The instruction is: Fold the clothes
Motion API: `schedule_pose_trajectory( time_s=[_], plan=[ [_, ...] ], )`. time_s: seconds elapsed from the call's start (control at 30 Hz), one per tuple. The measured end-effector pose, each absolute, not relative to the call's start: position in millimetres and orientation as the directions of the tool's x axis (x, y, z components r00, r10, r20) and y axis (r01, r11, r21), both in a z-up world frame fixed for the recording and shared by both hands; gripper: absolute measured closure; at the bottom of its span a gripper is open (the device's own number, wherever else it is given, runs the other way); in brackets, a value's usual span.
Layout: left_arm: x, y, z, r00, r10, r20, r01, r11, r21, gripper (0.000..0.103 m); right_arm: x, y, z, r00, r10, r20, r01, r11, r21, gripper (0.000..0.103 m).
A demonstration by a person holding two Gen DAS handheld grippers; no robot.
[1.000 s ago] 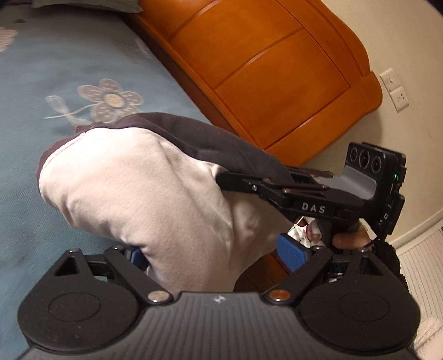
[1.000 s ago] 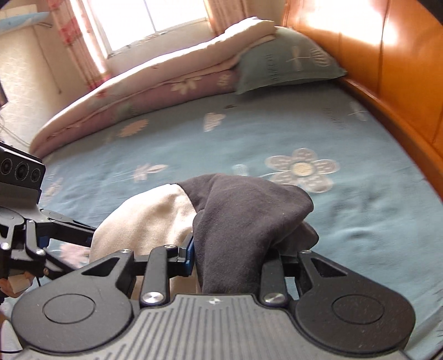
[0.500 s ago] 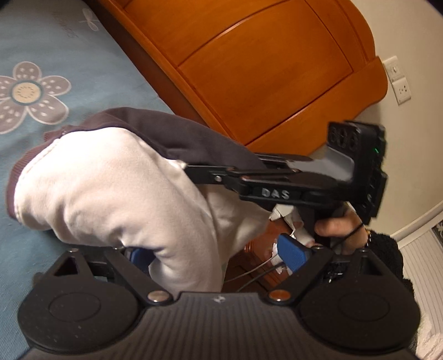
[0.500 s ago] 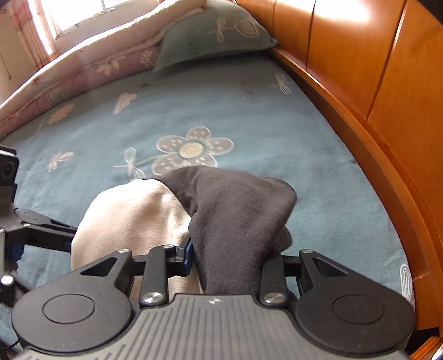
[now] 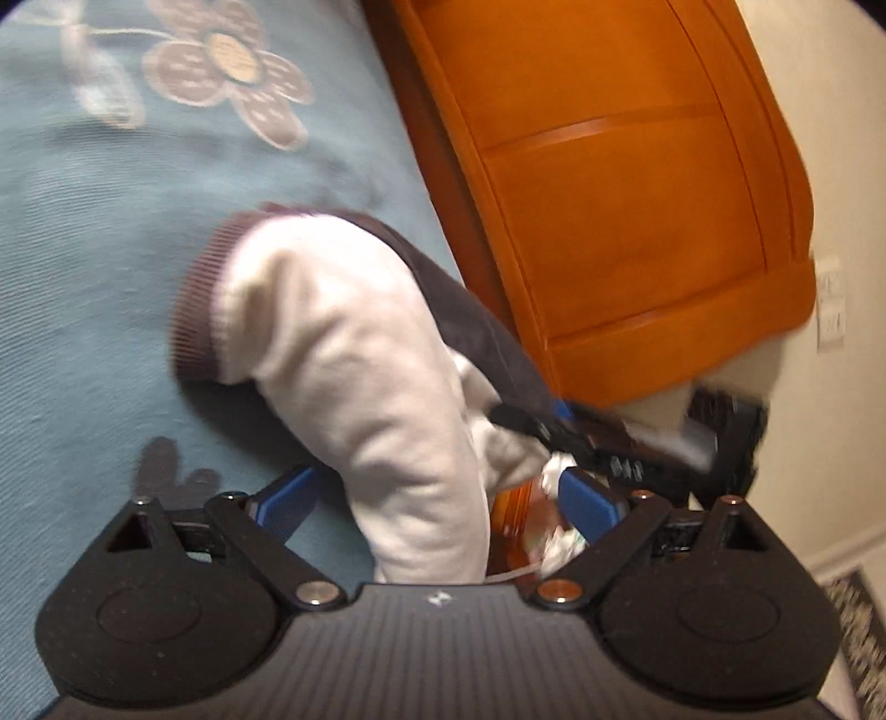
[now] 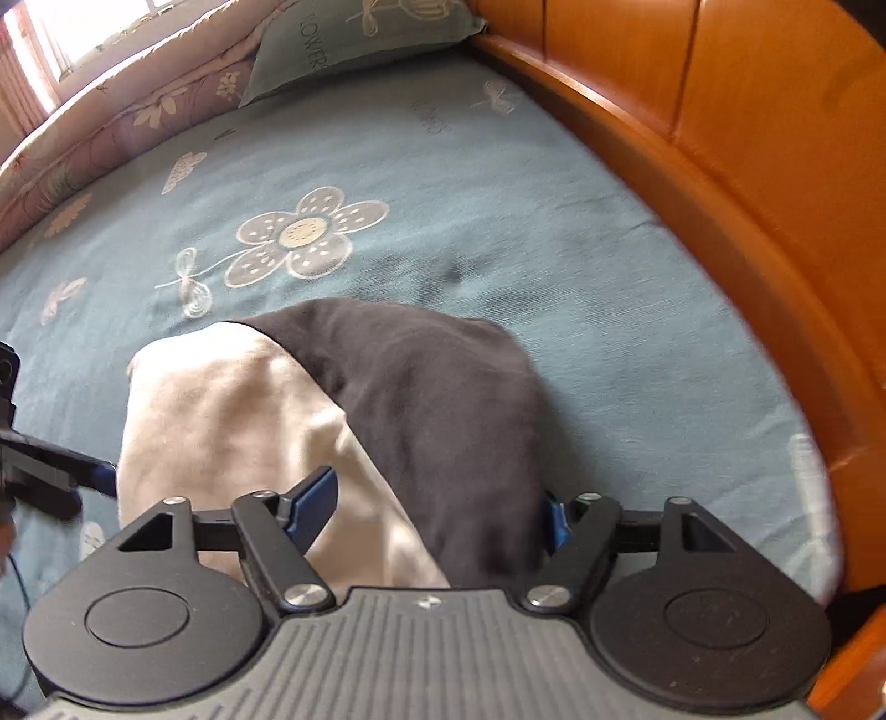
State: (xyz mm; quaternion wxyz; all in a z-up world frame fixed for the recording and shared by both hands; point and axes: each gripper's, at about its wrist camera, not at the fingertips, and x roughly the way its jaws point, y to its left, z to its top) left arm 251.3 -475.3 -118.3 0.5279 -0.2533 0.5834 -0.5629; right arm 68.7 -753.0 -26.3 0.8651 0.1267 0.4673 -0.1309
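Closest to us in the right wrist view, our right gripper (image 6: 437, 509) is spreading its jaws, with a folded garment (image 6: 354, 443) still lying between the blue pads (image 6: 313, 501). The left pad stands clear of the cloth; the right pad is mostly hidden behind the dark fabric, so we cannot tell whether it touches. The garment is cream fleece on one side and dark brown on the other, bunched into a loose bundle resting on the bed sheet (image 6: 498, 194).

In the left wrist view, our left gripper (image 5: 437, 501) stands wide, its blue pads (image 5: 285, 498) well apart on either side of the cream fabric and not pressing on it. A ribbed brown cuff (image 5: 191, 310) edges the bundle's far end.

Beyond the garment, the teal sheet shows a pale embroidered flower (image 6: 307, 235). The orange wooden bed frame (image 6: 747, 210) runs along the right edge. Farthest away lie a teal pillow (image 6: 354, 39) and a folded floral quilt (image 6: 111, 127).
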Motion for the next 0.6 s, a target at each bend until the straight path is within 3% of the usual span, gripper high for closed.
schedule_pose_trajectory(
  time_s=[0.07, 0.17, 0.27, 0.43, 0.53, 0.6],
  plan=[
    [257, -471, -129, -0.302, -0.909, -0.287, 0.216, 0.228, -0.949, 0.009, 50, -752, -12, 0.548, -0.168, -0.819, 0.385, 0.92, 0.07, 0.013],
    [258, -480, -134, -0.294, -0.914, -0.279, 0.197, 0.227, -0.954, 0.009, 27, -750, 6, 0.619, -0.172, -0.766, 0.417, 0.899, 0.135, 0.011],
    [257, -495, -141, -0.296, -0.914, -0.278, 0.181, 0.232, -0.956, 0.009, 21, -739, 4, 0.669, -0.079, -0.739, 0.375, 0.894, 0.244, 0.01],
    [265, -508, -148, -0.244, -0.948, -0.204, 0.044, 0.199, -0.979, 0.008, 38, -709, -35, 0.684, 0.076, -0.725, 0.276, 0.894, 0.354, 0.01],
    [270, -511, -131, -0.173, -0.956, -0.237, 0.134, 0.216, -0.967, 0.009, 50, -696, -66, 0.637, 0.138, -0.758, 0.272, 0.88, 0.389, 0.009],
    [267, -509, -109, -0.133, -0.964, -0.229, 0.243, 0.192, -0.951, 0.009, 51, -682, -75, 0.626, 0.142, -0.767, 0.242, 0.899, 0.364, 0.0]
  ],
)
